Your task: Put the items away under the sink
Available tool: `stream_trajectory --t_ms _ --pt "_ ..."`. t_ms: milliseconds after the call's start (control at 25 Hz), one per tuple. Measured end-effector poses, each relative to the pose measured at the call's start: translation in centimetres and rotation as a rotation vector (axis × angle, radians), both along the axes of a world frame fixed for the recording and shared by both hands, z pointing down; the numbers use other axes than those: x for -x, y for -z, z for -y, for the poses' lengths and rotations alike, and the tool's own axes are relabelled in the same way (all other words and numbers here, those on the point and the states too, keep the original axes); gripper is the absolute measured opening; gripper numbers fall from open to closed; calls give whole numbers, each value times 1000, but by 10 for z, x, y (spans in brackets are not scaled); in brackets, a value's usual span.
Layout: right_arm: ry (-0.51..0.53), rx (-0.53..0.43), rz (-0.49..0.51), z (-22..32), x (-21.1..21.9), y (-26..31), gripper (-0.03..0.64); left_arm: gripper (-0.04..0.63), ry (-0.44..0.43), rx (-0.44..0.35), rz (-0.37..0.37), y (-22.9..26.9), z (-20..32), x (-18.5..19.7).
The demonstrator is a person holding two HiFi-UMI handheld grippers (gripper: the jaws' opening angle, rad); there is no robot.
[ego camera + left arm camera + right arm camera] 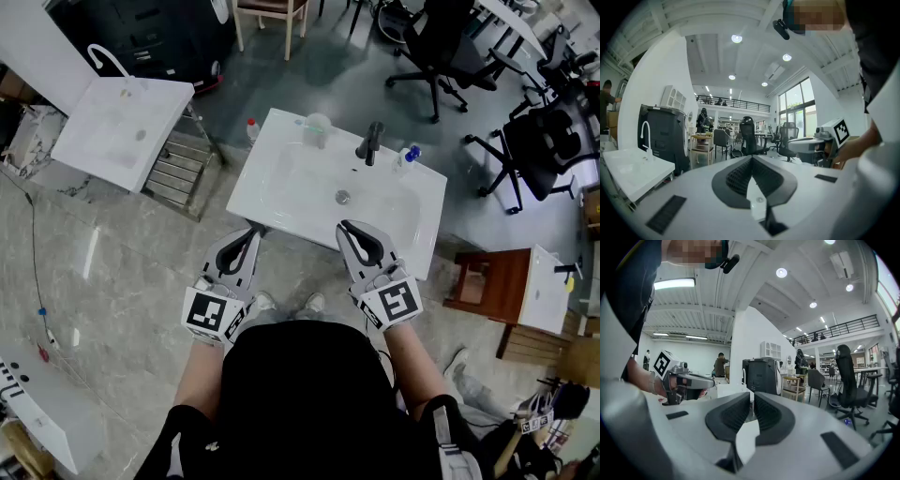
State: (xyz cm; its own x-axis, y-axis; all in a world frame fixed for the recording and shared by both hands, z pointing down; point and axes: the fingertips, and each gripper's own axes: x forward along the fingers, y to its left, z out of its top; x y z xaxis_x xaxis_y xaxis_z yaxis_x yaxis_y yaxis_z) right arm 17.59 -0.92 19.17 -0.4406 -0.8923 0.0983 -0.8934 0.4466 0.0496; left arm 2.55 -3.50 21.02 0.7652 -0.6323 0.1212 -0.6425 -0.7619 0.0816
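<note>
- The left hand-held gripper [250, 232] is held out level, jaws closed tip to tip with nothing between them.
- The right hand-held gripper [344, 226] sits just beside it to the right, its jaws drawn almost together on empty air.
- The white sink [281, 202] lies directly ahead of and below both hand-held grippers, whose tips reach its near rim.
- Beyond the right hand-held gripper, on the sink's far rim, stand a black faucet [372, 142] and a small blue-capped bottle [408, 156].
- A pale cup [317, 126] stands further left on that rim.
- A red-capped bottle [251, 129] is at the sink's far left edge, ahead of the left hand-held gripper.
</note>
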Motion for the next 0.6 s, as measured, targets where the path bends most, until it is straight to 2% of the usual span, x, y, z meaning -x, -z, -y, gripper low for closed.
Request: stream_trajectory --t_ms 160,400,600 --pt "-5 4 -3 5 12 1 48 22 -10 10 -31 5 5 11" --pt "-6 10 -24 9 31 -2 48 23 30 9 -12 -6 14 36" --pt "-19 17 10 16 50 -1 48 23 29 20 -2 -16 21 62"
